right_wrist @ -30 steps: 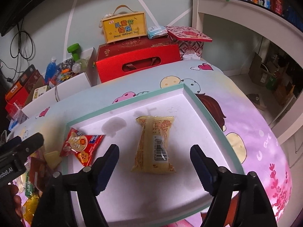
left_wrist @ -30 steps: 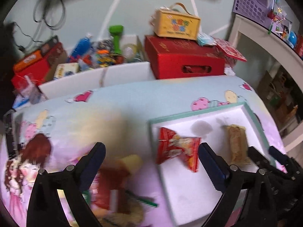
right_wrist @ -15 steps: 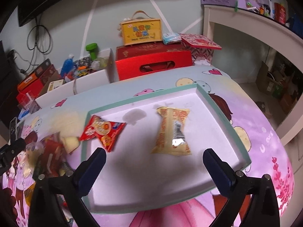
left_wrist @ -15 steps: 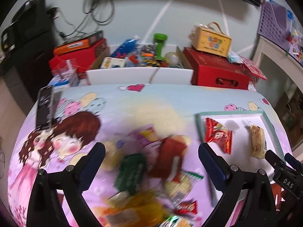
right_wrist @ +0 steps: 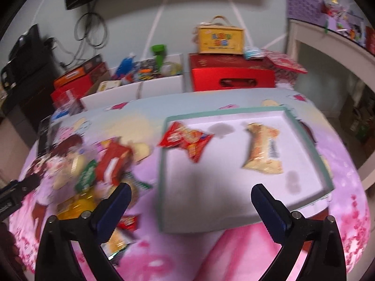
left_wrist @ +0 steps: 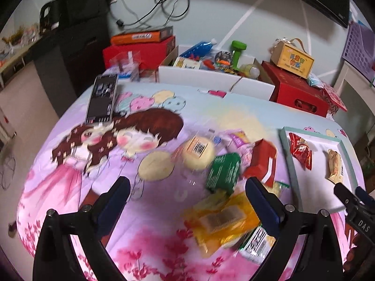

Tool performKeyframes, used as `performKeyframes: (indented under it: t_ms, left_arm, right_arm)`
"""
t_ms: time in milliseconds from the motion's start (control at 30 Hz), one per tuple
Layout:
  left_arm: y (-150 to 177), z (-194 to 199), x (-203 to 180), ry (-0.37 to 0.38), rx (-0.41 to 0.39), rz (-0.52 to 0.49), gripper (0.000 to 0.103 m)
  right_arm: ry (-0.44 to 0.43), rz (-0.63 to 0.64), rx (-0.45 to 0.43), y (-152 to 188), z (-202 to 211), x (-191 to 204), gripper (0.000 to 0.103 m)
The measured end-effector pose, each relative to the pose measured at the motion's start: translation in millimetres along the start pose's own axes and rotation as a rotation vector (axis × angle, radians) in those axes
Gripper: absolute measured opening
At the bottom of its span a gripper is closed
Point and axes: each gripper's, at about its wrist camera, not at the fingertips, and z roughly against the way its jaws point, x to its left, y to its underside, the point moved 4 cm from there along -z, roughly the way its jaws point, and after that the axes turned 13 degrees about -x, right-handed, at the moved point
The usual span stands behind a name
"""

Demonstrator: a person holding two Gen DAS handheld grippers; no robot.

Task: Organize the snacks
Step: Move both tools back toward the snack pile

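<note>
A white tray with a teal rim (right_wrist: 302, 128) (left_wrist: 346, 154) holds a red snack packet (right_wrist: 187, 139) (left_wrist: 301, 151) and a tan wrapped cake (right_wrist: 263, 149) (left_wrist: 335, 166). To its left on the cartoon tablecloth lies a loose pile: a red box (left_wrist: 261, 159) (right_wrist: 112, 161), a green packet (left_wrist: 223, 172) (right_wrist: 85, 178), round pale cakes (left_wrist: 198, 152), a yellow bag (left_wrist: 222, 220). My left gripper (left_wrist: 187, 201) hovers open above the pile's left side, holding nothing. My right gripper (right_wrist: 189, 201) hangs open over the tray's near left edge, empty.
A black remote (left_wrist: 102, 98) lies at the table's far left. Behind the table stand a white bin of toys (left_wrist: 211, 70), red boxes (right_wrist: 232, 75) and a yellow carry box (right_wrist: 220, 38). A white shelf (right_wrist: 332, 46) rises at the right.
Both grippers have pulled back and swung left. The left view went from the tray to the snack pile. The right gripper backed off the tan cake to the tray's near edge.
</note>
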Motion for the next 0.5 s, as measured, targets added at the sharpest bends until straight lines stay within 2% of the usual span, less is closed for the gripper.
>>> performKeyframes:
  t_ms: [100, 333, 500]
  left_arm:
    - [11.5, 1.0, 7.4, 0.018, 0.043, 0.029, 0.099]
    - [39.2, -8.8, 12.6, 0.034, 0.164, 0.095, 0.099]
    - [46.2, -13.5, 17.8, 0.034, 0.2, 0.141, 0.099]
  right_arm:
    - [-0.056, 0.018, 0.039, 11.5, 1.4, 20.0, 0.103]
    - [-0.081, 0.097, 0.123, 39.9, -3.2, 51.1, 0.103]
    - [-0.108, 0.115, 0.196, 58.3, -10.3, 66.9, 0.103]
